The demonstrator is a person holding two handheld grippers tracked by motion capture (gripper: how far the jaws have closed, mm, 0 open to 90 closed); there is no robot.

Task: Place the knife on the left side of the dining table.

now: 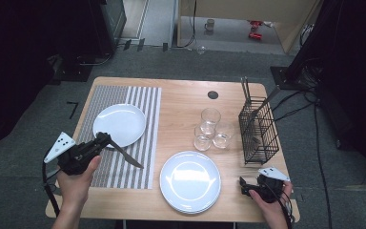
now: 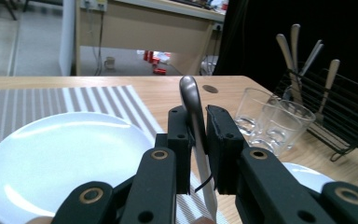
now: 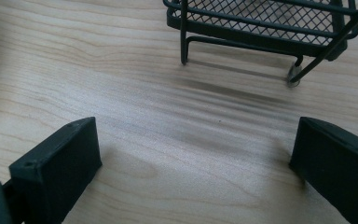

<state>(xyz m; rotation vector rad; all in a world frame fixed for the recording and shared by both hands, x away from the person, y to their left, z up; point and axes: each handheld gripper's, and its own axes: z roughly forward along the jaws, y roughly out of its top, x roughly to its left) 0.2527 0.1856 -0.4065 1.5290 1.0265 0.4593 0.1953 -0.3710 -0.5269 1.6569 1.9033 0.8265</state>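
Steel knife [image 1: 126, 155] being clamped in left gripper [image 1: 106, 140] beside white plate [image 1: 119, 124] for setting down; right gripper [image 1: 243, 183] idling wide open.

the knife [image 2: 193, 112] handle is hidden between the left gripper's [image 2: 196, 140] jaws.

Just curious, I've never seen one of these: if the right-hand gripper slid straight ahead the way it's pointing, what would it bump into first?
Probably the black wire rack. The right gripper, jaws open, looks along bare table toward the rack's foot.
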